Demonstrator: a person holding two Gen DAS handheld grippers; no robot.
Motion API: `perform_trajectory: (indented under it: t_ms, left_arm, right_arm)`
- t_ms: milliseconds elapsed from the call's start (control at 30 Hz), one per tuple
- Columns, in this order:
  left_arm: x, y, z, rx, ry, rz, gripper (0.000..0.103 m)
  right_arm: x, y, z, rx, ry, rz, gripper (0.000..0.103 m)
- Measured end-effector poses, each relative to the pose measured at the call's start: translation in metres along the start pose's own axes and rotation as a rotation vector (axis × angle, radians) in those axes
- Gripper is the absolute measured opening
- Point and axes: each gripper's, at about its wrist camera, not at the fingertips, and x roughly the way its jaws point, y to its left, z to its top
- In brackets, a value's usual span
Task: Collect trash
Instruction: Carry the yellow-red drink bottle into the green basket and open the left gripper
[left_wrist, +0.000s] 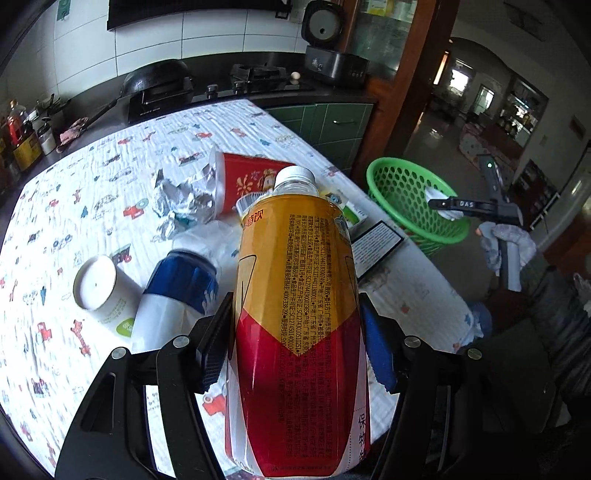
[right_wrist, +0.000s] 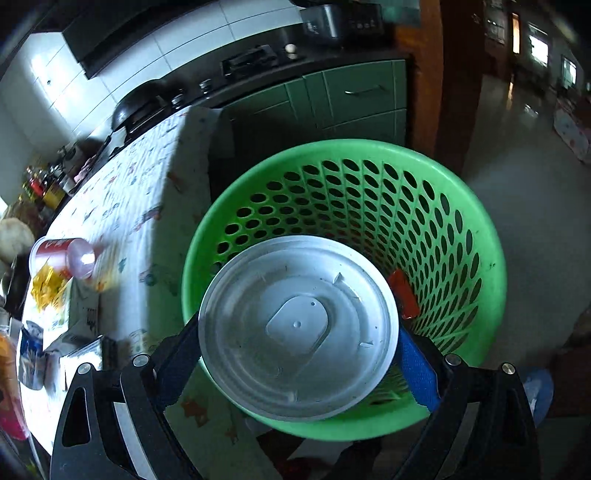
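My left gripper (left_wrist: 295, 325) is shut on a yellow and red drink bottle (left_wrist: 295, 295) with a white cap, held above the table (left_wrist: 92, 177). My right gripper (right_wrist: 295, 343) is shut on a white round plastic lid (right_wrist: 299, 328), held over the open green perforated basket (right_wrist: 461, 206). A red item (right_wrist: 404, 299) lies inside the basket. The basket (left_wrist: 402, 192) and the right gripper (left_wrist: 465, 208) with the white lid also show in the left wrist view, beyond the table's right edge.
On the patterned tablecloth lie a white cup (left_wrist: 103, 291), a blue and white can (left_wrist: 177, 295), crumpled foil (left_wrist: 181, 199), a red cup (left_wrist: 251, 181), a small carton (left_wrist: 351, 212) and a black-edged box (left_wrist: 376, 243). A stove and counter (left_wrist: 221, 85) stand behind.
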Motion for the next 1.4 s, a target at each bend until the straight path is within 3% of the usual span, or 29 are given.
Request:
perform_trajectory:
  t_ms: [300, 600, 1067, 1400]
  left_arm:
    - [0.028, -0.053, 0.059, 0.073, -0.038, -0.088, 0.063]
    - [0.081, -0.127, 0.123, 0.177, -0.028, -0.179, 0.063]
    - [0.218, -0.221, 0.173, 0.210, 0.159, -0.232, 0.063]
    - [0.292, -0.254, 0.158, 0.180, 0.278, -0.222, 0.063]
  right_arm:
    - [-0.004, -0.017, -0.001, 0.013, -0.027, 0.003, 0.093]
    - [-0.048, -0.026, -0.018, -0.024, -0.125, -0.007, 0.093]
    - [-0.098, -0.049, -0.060, -0.019, -0.213, 0.026, 0.093]
    - [-0.085, -0.076, -0.073, 0.027, -0.185, 0.038, 0.093]
